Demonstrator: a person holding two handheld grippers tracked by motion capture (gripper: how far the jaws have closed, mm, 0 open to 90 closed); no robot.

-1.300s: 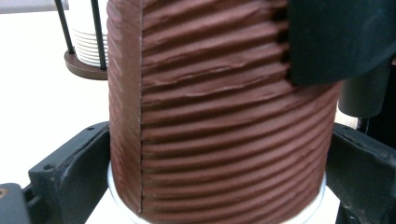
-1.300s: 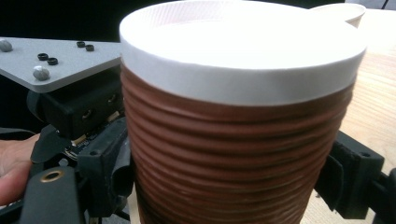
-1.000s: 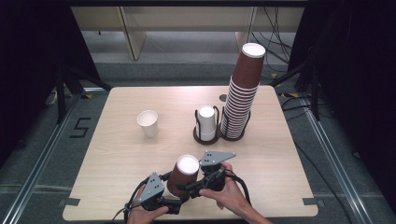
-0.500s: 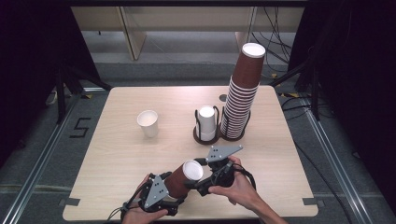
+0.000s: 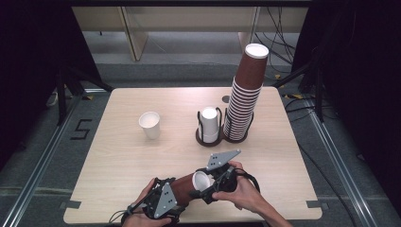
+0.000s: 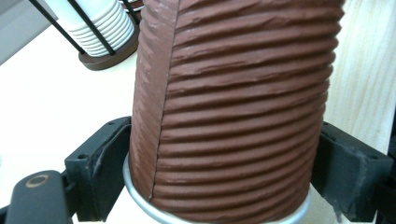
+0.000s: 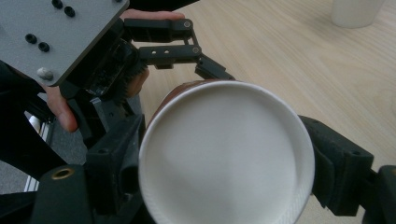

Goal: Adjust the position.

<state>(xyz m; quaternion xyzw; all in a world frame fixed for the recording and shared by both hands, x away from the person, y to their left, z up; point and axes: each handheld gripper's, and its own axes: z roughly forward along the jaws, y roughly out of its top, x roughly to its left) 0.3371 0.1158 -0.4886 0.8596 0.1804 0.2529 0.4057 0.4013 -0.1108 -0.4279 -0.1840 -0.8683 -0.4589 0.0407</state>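
At the lower middle of the high view we hold a brown cup [image 5: 187, 188] on its side between both grippers. The left gripper [image 6: 219, 182] clamps its ribbed sleeve near the base. The right gripper [image 7: 224, 163] has just been closing its jaws, which now flank the white rim [image 7: 227, 156] — whether the pads press yet we cannot tell. To part the nested cups cleanly, we should pinch the rim lightly, keep the left grip steady, and pull straight along the cup's axis — no twisting.
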